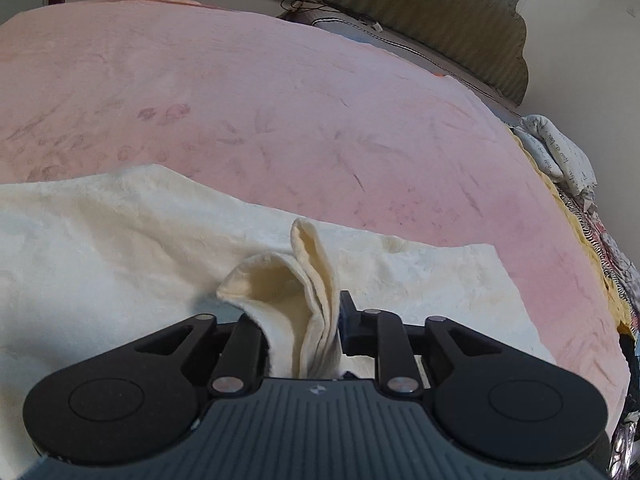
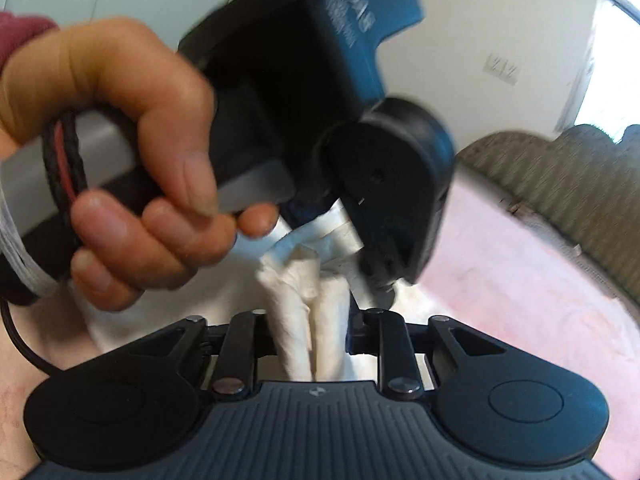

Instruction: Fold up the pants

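Note:
The cream-white pants (image 1: 120,240) lie spread on a pink blanket (image 1: 280,100) on the bed. My left gripper (image 1: 302,332) is shut on a bunched fold of the pants, which sticks up between the fingers. My right gripper (image 2: 310,336) is shut on another bunch of the same pants (image 2: 320,312). In the right wrist view the left gripper device (image 2: 384,184) and the hand holding it (image 2: 132,152) fill the frame just ahead, blurred and very close.
A green-striped headboard (image 1: 400,4) stands at the far end of the bed. Patterned bedding and pillows (image 1: 560,156) pile at the right edge. A black cable (image 2: 20,336) hangs from the hand's side.

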The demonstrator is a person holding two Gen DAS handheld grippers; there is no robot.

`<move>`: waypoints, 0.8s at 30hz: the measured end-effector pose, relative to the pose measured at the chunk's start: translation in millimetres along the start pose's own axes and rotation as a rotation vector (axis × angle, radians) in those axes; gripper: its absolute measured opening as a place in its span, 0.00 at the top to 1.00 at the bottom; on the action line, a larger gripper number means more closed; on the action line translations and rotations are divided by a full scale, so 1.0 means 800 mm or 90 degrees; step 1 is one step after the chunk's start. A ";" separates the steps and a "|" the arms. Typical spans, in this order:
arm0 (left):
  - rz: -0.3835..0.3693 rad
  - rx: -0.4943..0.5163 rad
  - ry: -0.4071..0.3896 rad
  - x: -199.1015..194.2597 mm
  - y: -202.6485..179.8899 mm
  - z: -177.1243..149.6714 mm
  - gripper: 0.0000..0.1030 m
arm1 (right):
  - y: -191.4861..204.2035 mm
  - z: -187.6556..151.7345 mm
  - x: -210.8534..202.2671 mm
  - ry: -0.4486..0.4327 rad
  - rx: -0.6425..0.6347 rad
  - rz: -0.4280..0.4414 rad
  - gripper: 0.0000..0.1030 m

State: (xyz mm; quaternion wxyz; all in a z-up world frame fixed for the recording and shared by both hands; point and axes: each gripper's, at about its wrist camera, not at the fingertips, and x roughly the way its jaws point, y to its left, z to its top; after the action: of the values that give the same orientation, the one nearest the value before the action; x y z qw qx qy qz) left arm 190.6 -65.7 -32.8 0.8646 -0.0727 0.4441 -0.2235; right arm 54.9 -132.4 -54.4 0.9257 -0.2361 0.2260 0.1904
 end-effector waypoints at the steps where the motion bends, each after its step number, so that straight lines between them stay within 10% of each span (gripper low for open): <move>1: 0.013 0.010 -0.010 -0.007 0.001 0.000 0.56 | 0.002 0.000 -0.005 0.001 -0.009 -0.004 0.58; 8: 0.176 0.021 -0.098 -0.066 0.022 -0.002 0.40 | -0.026 -0.005 -0.088 -0.082 0.087 0.121 0.49; 24: 0.013 -0.102 -0.034 -0.103 0.024 -0.029 0.39 | 0.024 -0.013 -0.048 -0.005 -0.100 -0.028 0.50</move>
State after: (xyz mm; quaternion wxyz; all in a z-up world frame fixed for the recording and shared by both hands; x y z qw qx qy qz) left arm 136.7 -9.6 7.9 0.8698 -0.1433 0.4382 -0.1761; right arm 10.8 -131.6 -50.0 0.9093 -0.3123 0.2010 0.1878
